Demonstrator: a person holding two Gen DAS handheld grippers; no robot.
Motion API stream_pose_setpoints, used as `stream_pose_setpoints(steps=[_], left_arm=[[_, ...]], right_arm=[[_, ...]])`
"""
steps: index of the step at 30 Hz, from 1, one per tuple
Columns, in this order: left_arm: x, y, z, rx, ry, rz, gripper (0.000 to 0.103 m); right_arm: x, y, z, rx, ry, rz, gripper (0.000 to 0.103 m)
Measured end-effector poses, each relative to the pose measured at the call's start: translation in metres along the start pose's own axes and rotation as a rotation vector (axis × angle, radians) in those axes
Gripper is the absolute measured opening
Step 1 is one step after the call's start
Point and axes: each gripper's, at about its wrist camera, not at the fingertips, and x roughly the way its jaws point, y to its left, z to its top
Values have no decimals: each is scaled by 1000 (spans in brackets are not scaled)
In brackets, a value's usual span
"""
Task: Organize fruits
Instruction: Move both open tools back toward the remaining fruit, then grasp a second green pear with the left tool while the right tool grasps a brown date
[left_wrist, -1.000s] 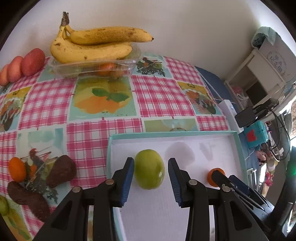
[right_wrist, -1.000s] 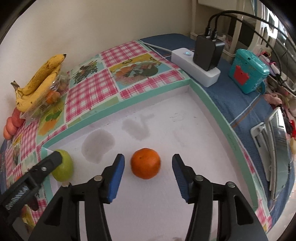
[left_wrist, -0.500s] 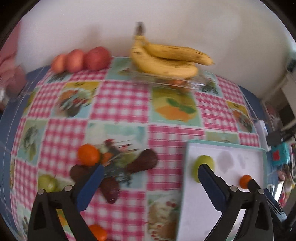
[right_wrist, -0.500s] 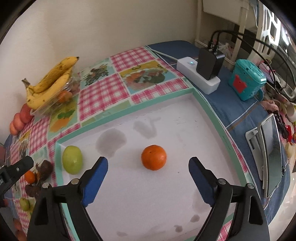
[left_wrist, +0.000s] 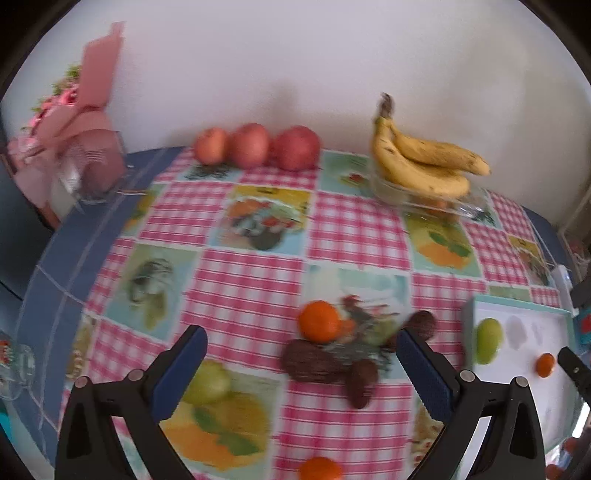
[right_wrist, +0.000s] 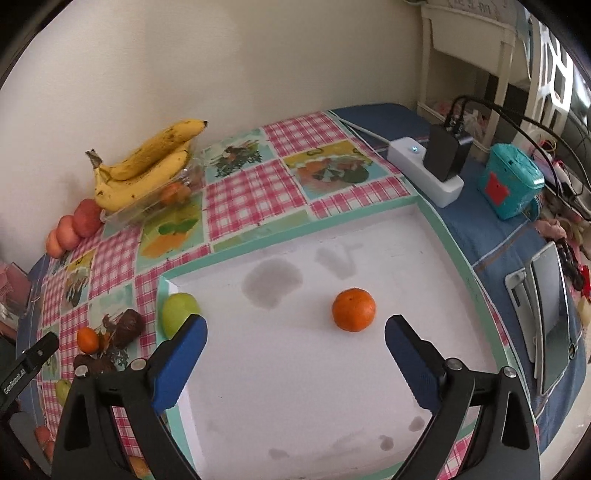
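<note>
Right gripper (right_wrist: 293, 339) hangs over the white tray (right_wrist: 295, 236), jaws opening, nothing between them. Just beyond sits an orange (right_wrist: 353, 309); a green fruit (right_wrist: 177, 312) lies at the tray's left edge. Left gripper (left_wrist: 301, 352) gapes wide and empty over the checked cloth (left_wrist: 243, 280), above loose fruit; bananas (left_wrist: 421, 166) and 3 apples (left_wrist: 255, 146) line the far wall.

Checked pink tablecloth (left_wrist: 255, 291) with fruit prints covers the counter, blue cloth (right_wrist: 476, 236) showing past its edges. Over on the right, a white power strip (right_wrist: 413, 166) lies on the blue, a black adapter (right_wrist: 447, 155) plugged into it, cables running off. Just beside it stands a teal box (right_wrist: 511, 181) with a red patch. A phone (right_wrist: 552, 314) leans near the edge. Far left, a pink ribbon bow (left_wrist: 85, 122) above a clear glass container (left_wrist: 88, 184), blurred.
</note>
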Motion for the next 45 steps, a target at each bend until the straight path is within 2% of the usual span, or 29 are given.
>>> stream_pose_setpoints(steps=[7, 13, 20, 24, 28, 33, 41, 45], left_arm=[[-20, 41, 0, 8, -41, 93, 103], [-36, 80, 0, -78, -42, 42, 103], [-38, 114, 0, -173, -36, 16, 103], [-24, 122, -3, -196, 8, -6, 103], [-9, 123, -7, -210, 54, -27, 103], [20, 123, -16, -258, 147, -112, 102], [51, 124, -25, -302, 234, -142, 100], [61, 125, -29, -318, 263, -154, 98]], right_arm=[[-5, 18, -1, -44, -17, 20, 97], [-11, 33, -4, -56, -44, 44, 97], [-15, 69, -9, -117, -45, 149, 97], [-17, 95, -14, -170, -62, 186, 96], [-15, 118, -20, -221, -55, 220, 77], [-3, 145, -31, -264, -2, 235, 72], [31, 181, -56, -306, 117, 262, 64], [43, 197, -65, -329, 155, 263, 64]])
